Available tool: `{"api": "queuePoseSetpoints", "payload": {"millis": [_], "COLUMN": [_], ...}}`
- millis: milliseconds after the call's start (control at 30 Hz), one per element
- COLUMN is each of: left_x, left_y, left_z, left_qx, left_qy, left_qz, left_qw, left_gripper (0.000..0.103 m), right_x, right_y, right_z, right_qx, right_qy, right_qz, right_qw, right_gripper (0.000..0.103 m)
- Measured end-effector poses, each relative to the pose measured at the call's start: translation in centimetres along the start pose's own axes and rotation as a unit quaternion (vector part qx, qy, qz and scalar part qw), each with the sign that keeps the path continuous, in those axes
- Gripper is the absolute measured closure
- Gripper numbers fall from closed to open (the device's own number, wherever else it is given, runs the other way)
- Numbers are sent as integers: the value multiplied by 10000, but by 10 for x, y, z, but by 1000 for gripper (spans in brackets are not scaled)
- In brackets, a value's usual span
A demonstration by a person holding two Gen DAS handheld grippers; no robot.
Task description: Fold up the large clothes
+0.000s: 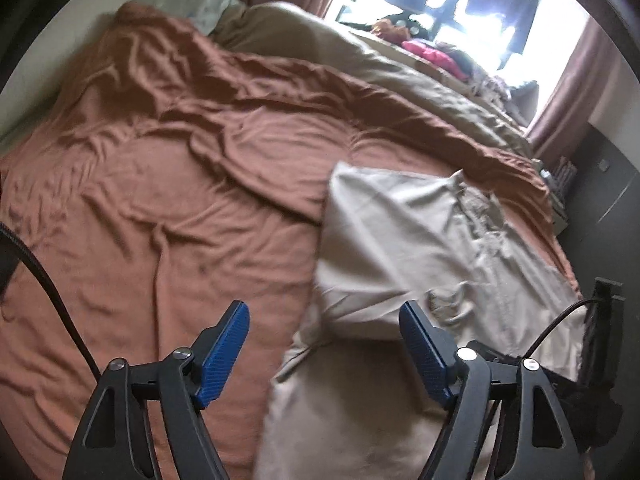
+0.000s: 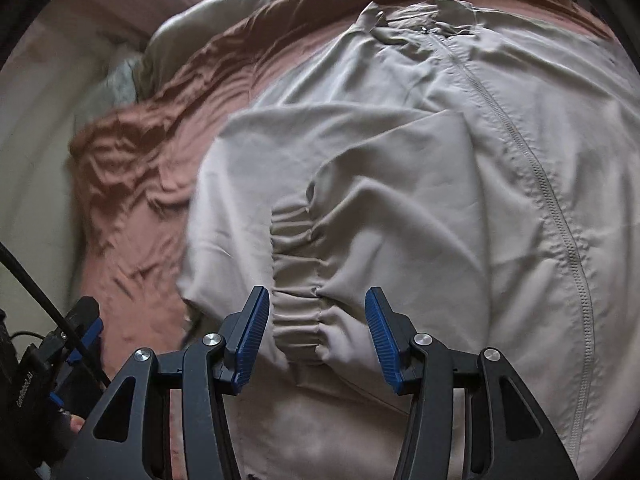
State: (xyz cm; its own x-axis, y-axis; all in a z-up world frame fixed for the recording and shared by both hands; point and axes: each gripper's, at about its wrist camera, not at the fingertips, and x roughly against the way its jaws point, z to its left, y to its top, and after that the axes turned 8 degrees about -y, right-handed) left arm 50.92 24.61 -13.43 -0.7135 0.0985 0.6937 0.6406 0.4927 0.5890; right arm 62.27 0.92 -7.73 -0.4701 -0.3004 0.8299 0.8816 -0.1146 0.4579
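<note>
Rust bedsheet (image 1: pixel 140 200) under beige jacket (image 2: pixel 400 160) (zipped); both claws (image 1: pixel 324 344) (image 2: pixel 316 332) wide open, empty.

Both wrist cams overlook jacket (image 1: pixel 420 248) on bed (image 1: pixel 160 200).

A plain beige jacket (image 2: pixel 400 168) is lying on a rust-orange sheet (image 1: pixel 160 200); an olive-tan duvet (image 1: pixel 360 64) is showing along the bed's far edge, and both grippers' pads (image 2: pixel 250 340) are showing ribbed blue.
</note>
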Motion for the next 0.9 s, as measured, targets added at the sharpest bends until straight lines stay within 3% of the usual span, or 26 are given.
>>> {"api": "queuePoseSetpoints", "payload": {"millis": [167,233,367,533,667,800,867,900], "left_x": [-17,-26,-35,-41,-45,-57,-65,-67], "left_y": [-10,-13,-17,-20,-23,-28,-32,-33], "left_z": [17,27,36,41,41,36,36,36], "left_qx": [20,226,298,410,352,120,104,82], "left_qy": [-49,-251,-267,-425,-448,-334,-330,-291], "left_qz": [249,433,577,713,811,1038,1163,1179], "left_qw": [9997,9985,9975,9957,9951,9940,9926,9926], "left_gripper": [30,44,52,60,66,71,76,77], "right_x": [-20,-30,-37,-38,-49,-59,-60,-59], "right_y": [-9,-14,-18,-23,-22,-27,-26,-24], "right_z": [27,37,53,56,57,71,69,65], "right_qx": [401,588,839,684,844,1398,1360,1305], "right_qy": [-657,-914,-1256,-1133,-1067,-1457,-1453,-1389], "right_qz": [72,73,-2,25,117,64,30,32], "right_qw": [9970,9940,9885,9912,9906,9794,9800,9817], "right_gripper": [55,55,55,55,44,44,52,61]}}
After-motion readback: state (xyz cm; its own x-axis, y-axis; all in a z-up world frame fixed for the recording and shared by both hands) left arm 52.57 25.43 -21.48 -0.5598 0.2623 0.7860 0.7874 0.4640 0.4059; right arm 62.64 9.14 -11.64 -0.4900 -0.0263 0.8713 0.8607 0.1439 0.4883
